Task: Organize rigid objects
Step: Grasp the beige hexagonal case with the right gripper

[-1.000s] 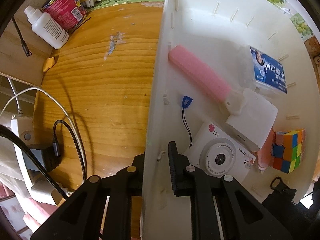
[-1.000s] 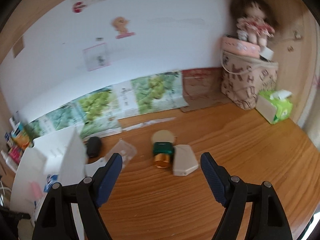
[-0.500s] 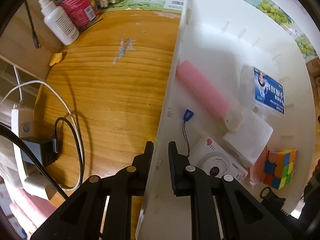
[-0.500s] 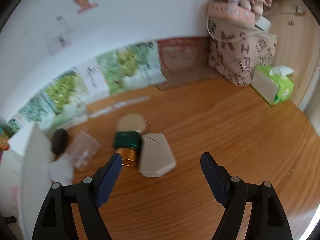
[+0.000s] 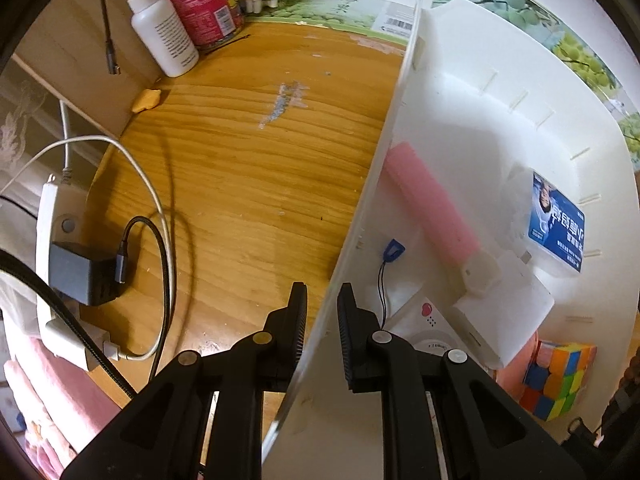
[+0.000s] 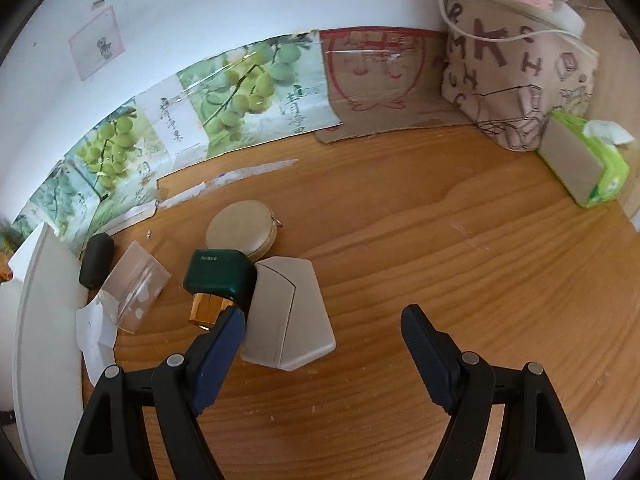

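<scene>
A: Closing in on the loose pile now. A second ago the right gripper [image 6: 320,332] was further back from the beige hexagonal box [image 6: 288,316]; now that box sits low between its jaws, which stay spread wide with nothing in them.

B: So that box is the next pick, I'd guess. And the left?

A: The left gripper [image 5: 322,320] stays pinched narrow on the side wall of the white bin [image 5: 360,216], and the view has slid along that wall, so the bin has shifted while held.

B: How does the box lie?

A: Flat on the wooden desk [image 6: 440,260], long axis running from the gripper toward the round beige case [image 6: 242,226] behind it, tilted slightly left. The green-capped bottle [image 6: 218,284] touches the box's left side, lying down, gold end toward the camera.

B: And in the bin?

A: A pink bar [image 5: 432,208], a toy camera [image 5: 432,340] and a colour cube [image 5: 558,380], beside the gripped wall.
</scene>
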A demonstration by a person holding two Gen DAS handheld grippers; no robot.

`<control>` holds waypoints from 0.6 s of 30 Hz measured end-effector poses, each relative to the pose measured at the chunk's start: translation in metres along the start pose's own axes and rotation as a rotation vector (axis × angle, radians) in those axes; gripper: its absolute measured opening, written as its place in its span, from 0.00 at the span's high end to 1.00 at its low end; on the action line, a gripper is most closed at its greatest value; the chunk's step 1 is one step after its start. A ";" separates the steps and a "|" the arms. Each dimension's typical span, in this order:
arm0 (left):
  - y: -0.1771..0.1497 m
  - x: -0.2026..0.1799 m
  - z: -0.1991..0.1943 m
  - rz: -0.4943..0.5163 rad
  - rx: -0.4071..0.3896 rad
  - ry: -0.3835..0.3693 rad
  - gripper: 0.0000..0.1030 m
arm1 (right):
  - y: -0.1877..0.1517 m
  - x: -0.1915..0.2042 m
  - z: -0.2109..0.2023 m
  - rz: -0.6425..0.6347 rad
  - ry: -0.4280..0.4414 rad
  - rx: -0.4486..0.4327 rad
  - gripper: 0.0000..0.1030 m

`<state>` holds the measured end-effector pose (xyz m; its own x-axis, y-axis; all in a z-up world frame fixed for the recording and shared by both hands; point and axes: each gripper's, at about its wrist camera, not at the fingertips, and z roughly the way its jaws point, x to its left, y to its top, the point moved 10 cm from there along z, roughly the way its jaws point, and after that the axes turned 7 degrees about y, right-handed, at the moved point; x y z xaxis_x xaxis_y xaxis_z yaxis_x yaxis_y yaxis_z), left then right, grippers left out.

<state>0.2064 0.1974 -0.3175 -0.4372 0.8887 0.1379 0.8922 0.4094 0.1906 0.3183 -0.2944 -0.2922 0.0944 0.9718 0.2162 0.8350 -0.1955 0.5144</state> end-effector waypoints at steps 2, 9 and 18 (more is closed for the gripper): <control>0.000 0.001 0.000 -0.015 0.000 0.006 0.83 | 0.001 0.001 0.004 -0.015 0.012 0.016 0.22; -0.004 0.006 -0.002 -0.058 -0.005 0.024 0.81 | 0.003 0.008 0.015 -0.063 0.060 0.063 0.36; -0.005 0.007 -0.003 -0.071 -0.008 0.021 0.80 | 0.000 0.016 0.014 -0.062 0.098 0.082 0.54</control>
<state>0.1983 0.2005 -0.3144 -0.5017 0.8529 0.1444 0.8581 0.4695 0.2080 0.3270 -0.2774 -0.3006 -0.0089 0.9634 0.2680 0.8793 -0.1201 0.4608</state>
